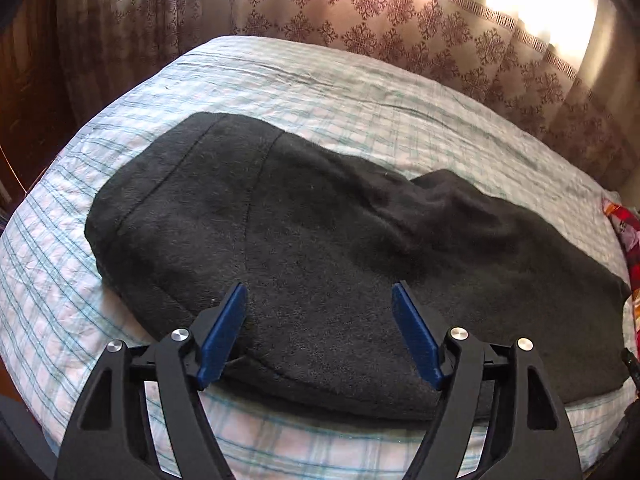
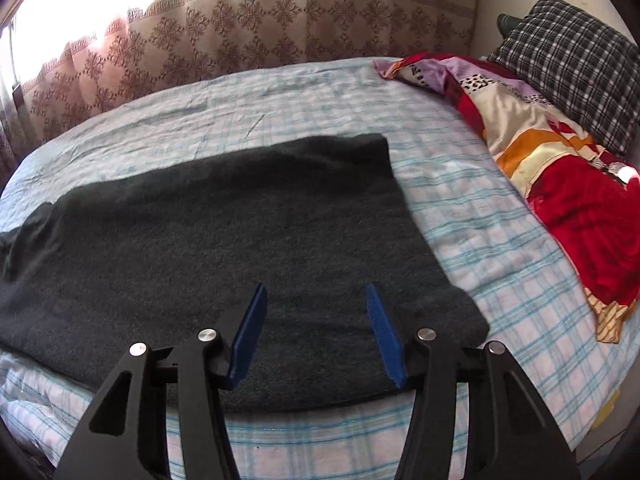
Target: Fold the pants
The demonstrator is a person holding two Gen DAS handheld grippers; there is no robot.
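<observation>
Dark grey fleece pants (image 1: 312,240) lie flat across the bed, waistband end at the left, legs running right with a raised wrinkle in the middle. In the right wrist view the leg end (image 2: 240,232) lies flat with a straight hem at the right. My left gripper (image 1: 319,292) is open and empty, hovering over the near edge of the pants' upper part. My right gripper (image 2: 316,292) is open and empty, hovering over the near edge of the leg end.
The bed has a light checked sheet (image 1: 320,76). A red patterned blanket (image 2: 560,168) and a dark checked pillow (image 2: 576,56) lie at the right end. Patterned curtains (image 1: 400,12) hang behind the bed.
</observation>
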